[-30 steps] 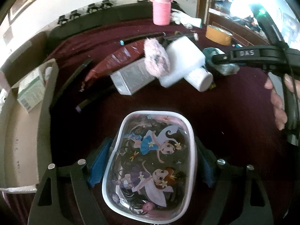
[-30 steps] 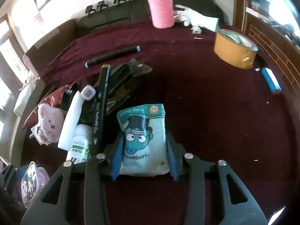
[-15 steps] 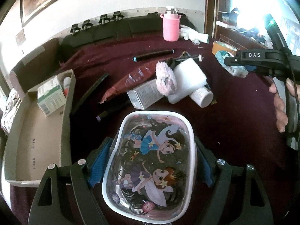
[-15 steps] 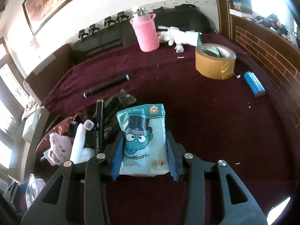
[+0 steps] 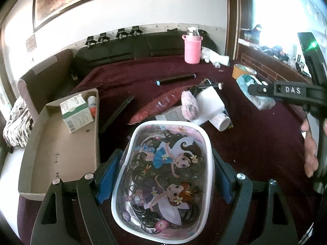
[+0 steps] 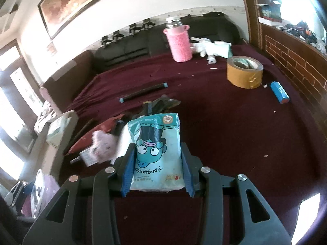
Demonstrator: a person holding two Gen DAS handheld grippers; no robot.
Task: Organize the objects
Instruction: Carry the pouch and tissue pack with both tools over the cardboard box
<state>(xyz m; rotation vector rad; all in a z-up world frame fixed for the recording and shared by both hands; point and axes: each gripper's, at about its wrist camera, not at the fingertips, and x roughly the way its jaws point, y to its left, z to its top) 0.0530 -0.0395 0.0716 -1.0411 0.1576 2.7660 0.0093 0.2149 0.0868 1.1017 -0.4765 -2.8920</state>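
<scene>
Left gripper (image 5: 163, 175): you hold it clamped on the clear pouch (image 5: 163, 179) with the fairy print, one blue pad on each side; the pouch is above the maroon table cover (image 5: 255, 143).
Right gripper (image 6: 156, 173): you pinch the teal tissue pack (image 6: 156, 153) between its pads, the cartoon face upside down, also off the cover.
Cardboard box (image 5: 61, 143): to your left, open, with a green-white carton (image 5: 75, 112) and a small tube inside.
Pile: a red bag (image 5: 157, 106), a pink fluffy thing (image 5: 189, 106) and a white bottle (image 5: 221, 122) lie touching, just behind the pouch.
Far side: pink bottle sleeve (image 6: 179, 42) and tape roll (image 6: 244, 73), well apart.
</scene>
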